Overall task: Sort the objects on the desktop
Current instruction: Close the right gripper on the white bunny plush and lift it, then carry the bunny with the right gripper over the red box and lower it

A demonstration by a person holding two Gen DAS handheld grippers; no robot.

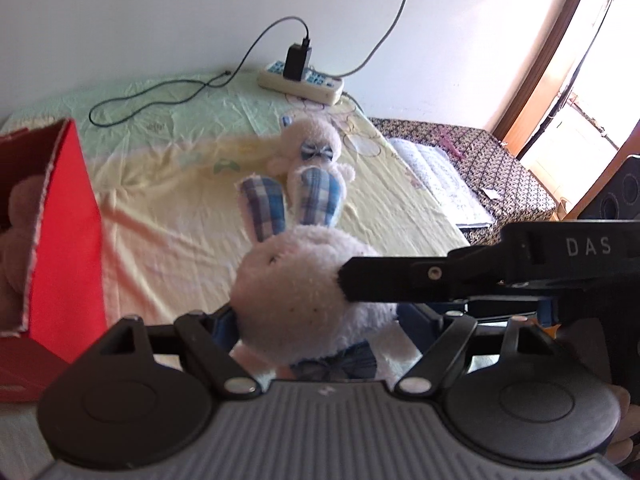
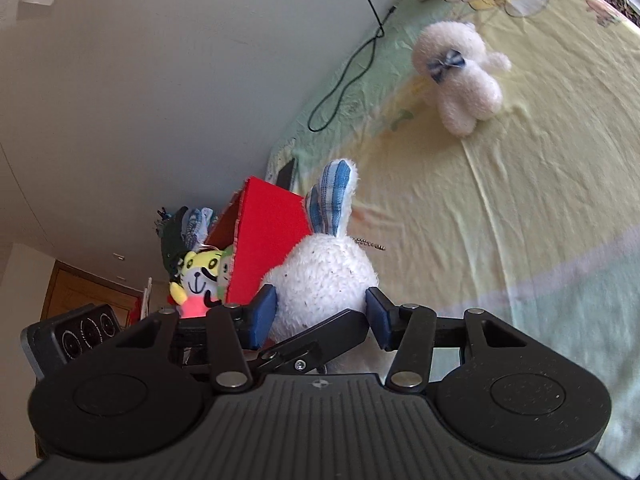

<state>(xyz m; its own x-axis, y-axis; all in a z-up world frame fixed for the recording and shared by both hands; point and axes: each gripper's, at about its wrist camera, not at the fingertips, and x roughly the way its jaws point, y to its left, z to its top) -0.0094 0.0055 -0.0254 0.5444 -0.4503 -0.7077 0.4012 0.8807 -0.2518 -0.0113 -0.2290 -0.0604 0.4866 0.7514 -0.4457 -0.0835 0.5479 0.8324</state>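
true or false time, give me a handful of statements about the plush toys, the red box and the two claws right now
1. Both claws grip the same plush rabbit. True: the right claw and the left claw each have their pads against it.
2. The rabbit's ears are solid pink. False: they are blue plaid.
3. The small white plush bear with a blue bow lies on the yellow sheet, free of both claws. True.
4. The red box is empty. False: a yellow tiger plush and other toys sit in it.
5. A black charger is plugged into the power strip. True.
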